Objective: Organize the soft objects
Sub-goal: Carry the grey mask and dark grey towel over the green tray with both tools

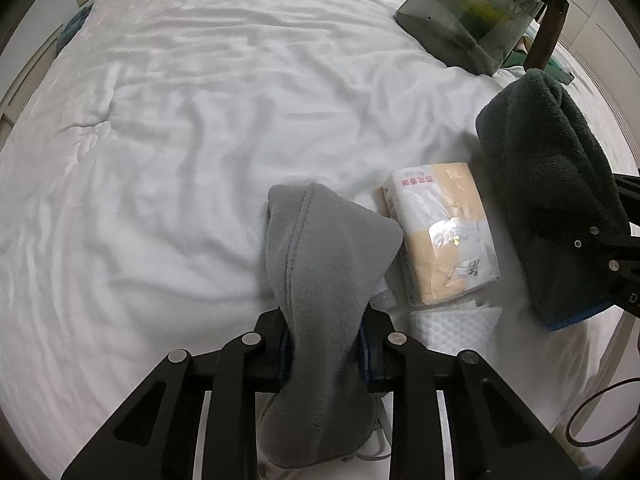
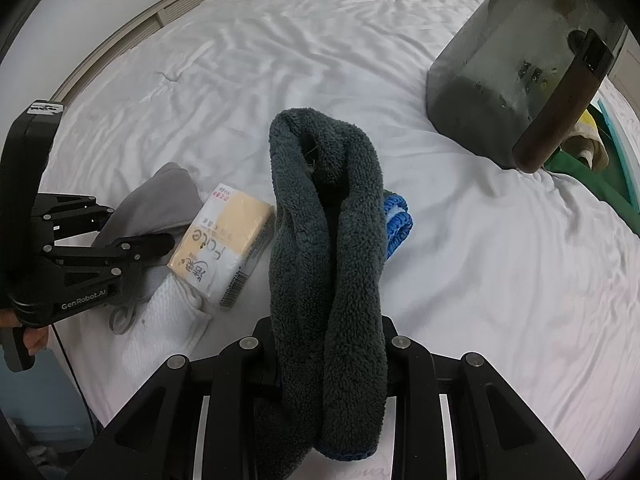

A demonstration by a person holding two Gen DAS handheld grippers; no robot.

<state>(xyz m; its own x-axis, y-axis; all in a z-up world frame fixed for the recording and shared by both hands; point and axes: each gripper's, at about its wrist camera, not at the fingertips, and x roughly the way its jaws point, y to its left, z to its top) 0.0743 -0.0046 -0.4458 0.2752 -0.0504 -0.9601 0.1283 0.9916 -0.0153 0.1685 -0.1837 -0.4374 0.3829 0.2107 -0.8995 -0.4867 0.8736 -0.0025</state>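
My left gripper (image 1: 325, 340) is shut on a light grey fleece cloth (image 1: 320, 264) that stands up between its fingers above the white bed sheet (image 1: 180, 140). My right gripper (image 2: 328, 344) is shut on a dark grey fluffy towel (image 2: 324, 240) with a blue edge, held over the sheet (image 2: 500, 260). In the left wrist view that towel (image 1: 548, 184) hangs at the right. In the right wrist view the left gripper (image 2: 160, 244) and grey cloth (image 2: 156, 200) are at the left. A tissue pack (image 1: 440, 236) and a white cloth (image 1: 452, 324) lie between them.
A dark translucent storage box (image 1: 468, 16) with a brown handle (image 2: 560, 108) stands at the far right of the bed. A blue cloth (image 2: 396, 224) lies behind the towel. Green and yellow items (image 2: 592, 148) sit beside the box. The bed's edge and a wall vent (image 2: 172, 8) are at the left.
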